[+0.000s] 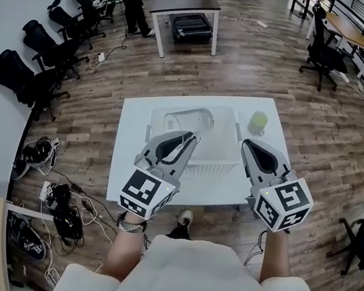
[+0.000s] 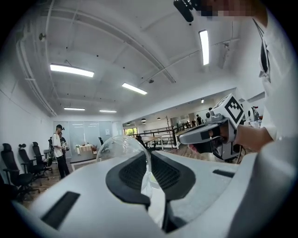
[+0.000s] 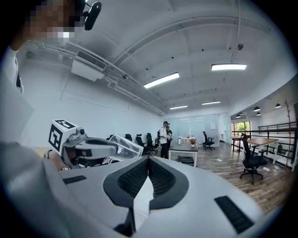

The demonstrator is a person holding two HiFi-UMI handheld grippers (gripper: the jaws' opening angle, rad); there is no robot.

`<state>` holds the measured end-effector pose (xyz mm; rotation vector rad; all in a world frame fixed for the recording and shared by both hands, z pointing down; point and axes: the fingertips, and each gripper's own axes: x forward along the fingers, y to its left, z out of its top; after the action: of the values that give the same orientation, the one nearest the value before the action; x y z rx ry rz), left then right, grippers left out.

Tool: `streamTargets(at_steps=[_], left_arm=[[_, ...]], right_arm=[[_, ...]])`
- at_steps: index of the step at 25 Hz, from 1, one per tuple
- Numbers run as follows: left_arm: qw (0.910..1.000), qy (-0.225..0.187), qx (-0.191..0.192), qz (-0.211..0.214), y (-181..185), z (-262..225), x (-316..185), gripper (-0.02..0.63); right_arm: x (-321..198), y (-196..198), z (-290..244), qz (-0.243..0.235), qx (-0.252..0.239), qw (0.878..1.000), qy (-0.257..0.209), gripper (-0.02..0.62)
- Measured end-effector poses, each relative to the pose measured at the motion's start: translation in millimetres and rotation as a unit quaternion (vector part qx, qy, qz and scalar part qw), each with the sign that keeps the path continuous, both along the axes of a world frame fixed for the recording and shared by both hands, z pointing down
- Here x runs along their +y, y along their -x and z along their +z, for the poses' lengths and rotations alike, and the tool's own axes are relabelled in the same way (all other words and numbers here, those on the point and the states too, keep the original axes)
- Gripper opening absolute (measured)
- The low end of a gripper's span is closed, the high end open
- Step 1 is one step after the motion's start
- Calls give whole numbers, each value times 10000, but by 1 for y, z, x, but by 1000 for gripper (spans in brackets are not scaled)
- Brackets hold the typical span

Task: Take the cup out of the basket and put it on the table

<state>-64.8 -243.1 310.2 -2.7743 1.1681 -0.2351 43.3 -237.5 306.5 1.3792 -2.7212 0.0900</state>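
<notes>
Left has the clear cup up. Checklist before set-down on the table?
1. Grip: the left gripper has its jaws shut on the wall of the clear cup. ok.
2. Cup out of the basket: the right gripper view shows it in the air with nothing around it. ok.
3. Cup upright: it is tilted, nearly on its side. not ok.
4. Landing spot: the table is bare left of the basket; a green object stands to the right. ok.
5. Right gripper: jaws together, empty, apart from the cup. ok.
6. Clearance above the basket rim: cannot tell.
</notes>
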Motion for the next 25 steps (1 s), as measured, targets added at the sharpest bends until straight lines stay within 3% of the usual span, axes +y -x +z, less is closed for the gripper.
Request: streamTargets(at_steps=[12,25], left_arm=[[9994,-280,174,-98,14,-25,17,34],[9997,-194,174,1,15,-26,15,34]], right_arm=[[5,8,-12,6,228,9996,-150,17],[2,8,-14,56,297,9995,-114,17]])
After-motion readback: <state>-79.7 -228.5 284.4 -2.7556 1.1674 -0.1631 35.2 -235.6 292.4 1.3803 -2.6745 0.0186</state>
